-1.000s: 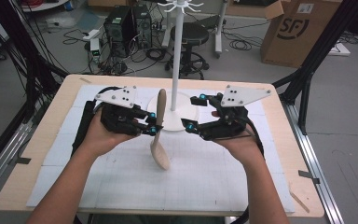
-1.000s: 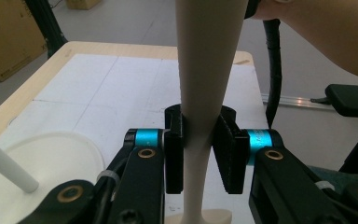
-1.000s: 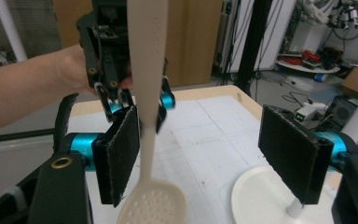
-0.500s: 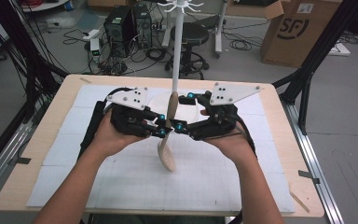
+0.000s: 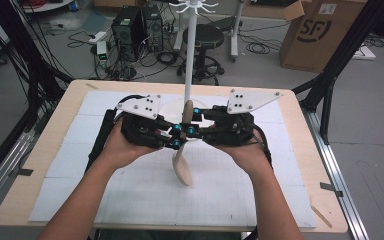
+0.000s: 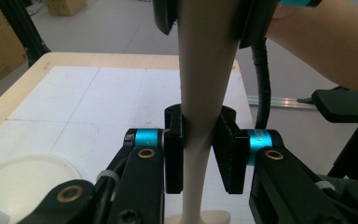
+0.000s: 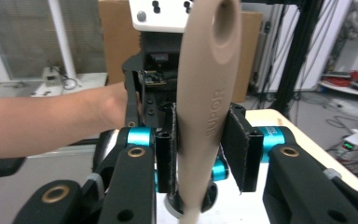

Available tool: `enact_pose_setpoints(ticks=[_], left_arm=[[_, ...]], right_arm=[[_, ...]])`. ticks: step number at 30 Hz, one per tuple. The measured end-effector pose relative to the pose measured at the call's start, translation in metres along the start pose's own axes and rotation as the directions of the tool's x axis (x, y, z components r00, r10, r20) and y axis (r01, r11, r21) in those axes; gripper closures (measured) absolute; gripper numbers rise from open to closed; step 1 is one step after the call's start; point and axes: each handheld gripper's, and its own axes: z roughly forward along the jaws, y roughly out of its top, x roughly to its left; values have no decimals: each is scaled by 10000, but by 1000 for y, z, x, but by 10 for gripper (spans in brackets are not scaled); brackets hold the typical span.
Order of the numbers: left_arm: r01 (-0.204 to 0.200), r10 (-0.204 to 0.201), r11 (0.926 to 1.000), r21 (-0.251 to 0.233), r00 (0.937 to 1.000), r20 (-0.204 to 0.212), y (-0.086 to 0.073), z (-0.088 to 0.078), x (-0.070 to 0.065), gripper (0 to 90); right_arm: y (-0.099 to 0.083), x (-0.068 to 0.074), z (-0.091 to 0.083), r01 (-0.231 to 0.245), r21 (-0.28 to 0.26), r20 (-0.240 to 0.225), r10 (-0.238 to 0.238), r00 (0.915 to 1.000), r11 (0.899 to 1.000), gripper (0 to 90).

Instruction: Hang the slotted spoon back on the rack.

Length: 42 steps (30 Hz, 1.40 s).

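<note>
Beige spoon (image 5: 182,155), bowl cut off in both gripper views, gripped by left gripper (image 5: 174,136) fingers; right gripper (image 5: 192,125) closing.

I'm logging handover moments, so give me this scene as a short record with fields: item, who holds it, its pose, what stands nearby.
item: beige spatula with a hanging hole in its handle end
left gripper: shut on the thin neck of the handle
right gripper: jaws have just been closing around the wider handle part; one pad touches, a gap shows at the other
pose: held off the table, blade end toward the person
nearby: white hook stand right behind the grippers
</note>
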Motion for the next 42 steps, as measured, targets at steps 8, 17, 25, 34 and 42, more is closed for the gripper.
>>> enact_pose_setpoints(ticks=[8, 17, 25, 34, 42], left_arm=[[262, -262, 9996, -59, 9996, -82, -4, -9, 2, 726], [864, -887, 9956, -368, 9938, -675, -22, -35, 6, 541], [1254, -1342, 9897, -696, 9810, -1400, -50, -61, 5, 349], [1725, -1894, 9811, -877, 9486, -2536, -91, -89, -2, 236], [1840, -2149, 9749, -1255, 9252, -3129, -114, -104, -6, 166]], right_arm=[[2, -1, 1, 59, 150, 56, -60, 10000, 9999, 678], [4, -8, -6, -7, 35, 508, 5, 9987, 10000, 679], [4, -17, -14, -172, 124, 994, 159, 9949, 9998, 679], [7, -24, -23, -282, 253, 1363, 245, 9904, 9993, 679], [8, -31, -26, -376, 383, 1646, 308, 9859, 9986, 678]])
